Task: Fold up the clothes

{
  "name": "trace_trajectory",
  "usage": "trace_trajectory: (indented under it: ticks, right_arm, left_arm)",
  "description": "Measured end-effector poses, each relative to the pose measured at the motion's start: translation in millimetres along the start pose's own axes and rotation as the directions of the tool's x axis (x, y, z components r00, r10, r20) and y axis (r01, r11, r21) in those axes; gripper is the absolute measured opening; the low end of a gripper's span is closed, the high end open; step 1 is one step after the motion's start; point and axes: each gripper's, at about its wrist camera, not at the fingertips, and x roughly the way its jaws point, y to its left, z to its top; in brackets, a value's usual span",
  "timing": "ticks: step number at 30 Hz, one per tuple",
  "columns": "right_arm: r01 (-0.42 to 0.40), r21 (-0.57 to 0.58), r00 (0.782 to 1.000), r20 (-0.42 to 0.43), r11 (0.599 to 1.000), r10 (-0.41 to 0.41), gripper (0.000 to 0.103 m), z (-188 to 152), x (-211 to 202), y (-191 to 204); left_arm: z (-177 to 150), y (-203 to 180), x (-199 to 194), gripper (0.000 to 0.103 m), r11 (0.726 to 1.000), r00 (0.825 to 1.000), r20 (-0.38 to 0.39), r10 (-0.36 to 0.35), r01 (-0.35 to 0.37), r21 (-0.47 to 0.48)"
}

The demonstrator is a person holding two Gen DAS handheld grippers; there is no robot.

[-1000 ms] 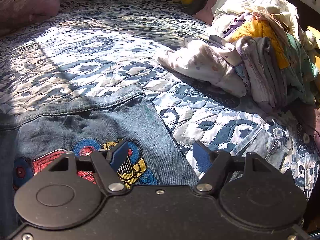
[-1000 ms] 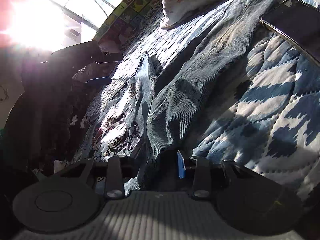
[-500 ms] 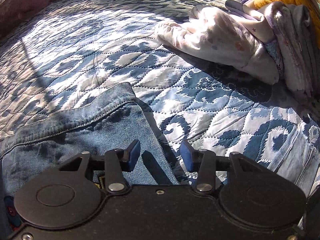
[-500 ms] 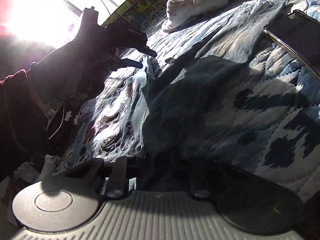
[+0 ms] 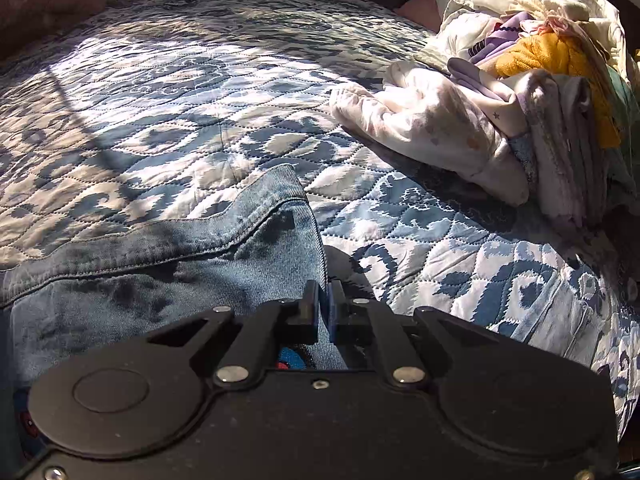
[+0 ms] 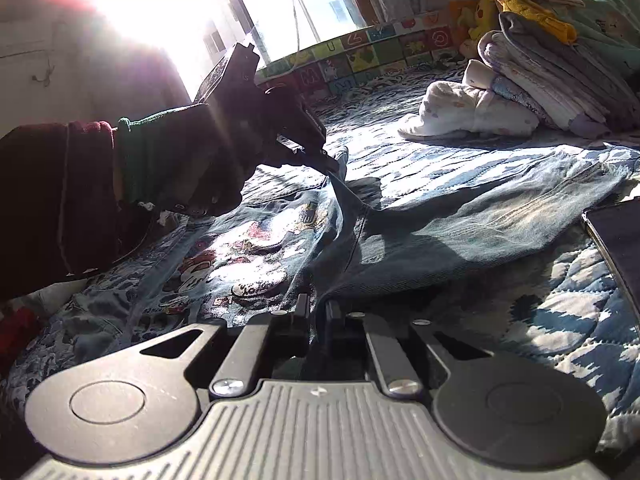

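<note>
A blue denim jacket (image 5: 168, 280) with bright cartoon patches lies on the quilted bed. My left gripper (image 5: 324, 304) is shut on the jacket's side edge just below the hem corner. In the right wrist view the same jacket (image 6: 460, 224) spreads across the bed with its printed back (image 6: 240, 264) facing up, and my right gripper (image 6: 318, 316) is shut on a fold of denim at the near edge. The left gripper (image 6: 334, 164) shows there too, held by a gloved hand (image 6: 208, 160), pinching a raised corner of the denim.
A pile of clothes (image 5: 540, 92) with a white garment (image 5: 424, 128) in front sits at the right of the blue patterned quilt (image 5: 160, 92). A dark flat object (image 6: 616, 240) lies at the right edge. Alphabet foam panels (image 6: 380, 56) line the far side under a bright window.
Both grippers have closed on the denim: the left stood open over the jacket's edge and now pinches it. The right gripper has also shut on a fold, and the view has lifted.
</note>
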Motion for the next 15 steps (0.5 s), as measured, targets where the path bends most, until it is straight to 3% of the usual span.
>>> trace_trajectory:
  ticks: [15]
  right_arm:
    - [-0.077, -0.33, 0.996, -0.056, 0.941, 0.063, 0.009, -10.2, 13.3, 61.6]
  left_arm:
    - [-23.5, 68.3, -32.9, 0.004, 0.993, 0.995, 0.102, -0.015, 0.027, -0.118]
